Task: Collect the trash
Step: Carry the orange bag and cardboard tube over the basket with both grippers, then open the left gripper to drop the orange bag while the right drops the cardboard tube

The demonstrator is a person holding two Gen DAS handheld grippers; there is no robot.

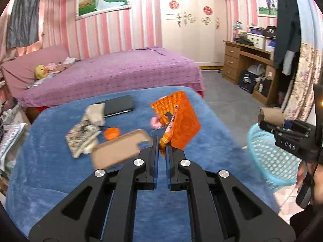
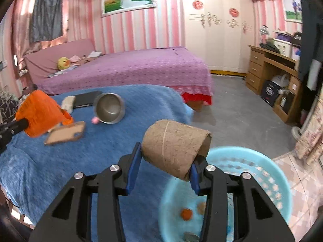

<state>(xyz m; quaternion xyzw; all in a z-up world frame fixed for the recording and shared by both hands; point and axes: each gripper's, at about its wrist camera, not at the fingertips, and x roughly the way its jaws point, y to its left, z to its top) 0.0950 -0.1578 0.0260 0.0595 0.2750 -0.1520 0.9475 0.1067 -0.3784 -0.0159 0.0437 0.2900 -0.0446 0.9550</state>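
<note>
Two trash pieces held, the blue basket (image 2: 282, 181) partly filled.
Left gripper (image 1: 162, 147) pinches an orange wrapper (image 1: 179, 121); right gripper (image 2: 164, 173) clamps a cardboard tube (image 2: 173, 147), basket at five o'clock; cardboard scrap (image 2: 64, 134) remains at ten o'clock.

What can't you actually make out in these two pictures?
- Basket contents, right wrist view: the bits at the bottom are blurred and partly behind the right gripper and its cardboard tube.
- Printing on the orange wrapper, left wrist view: smeared and creased where the left gripper pinches it.
- Blue table cover, both views: its near edge is hidden by the grippers' bodies.
- Papers beside the flat cardboard piece: too blurred to read.
</note>
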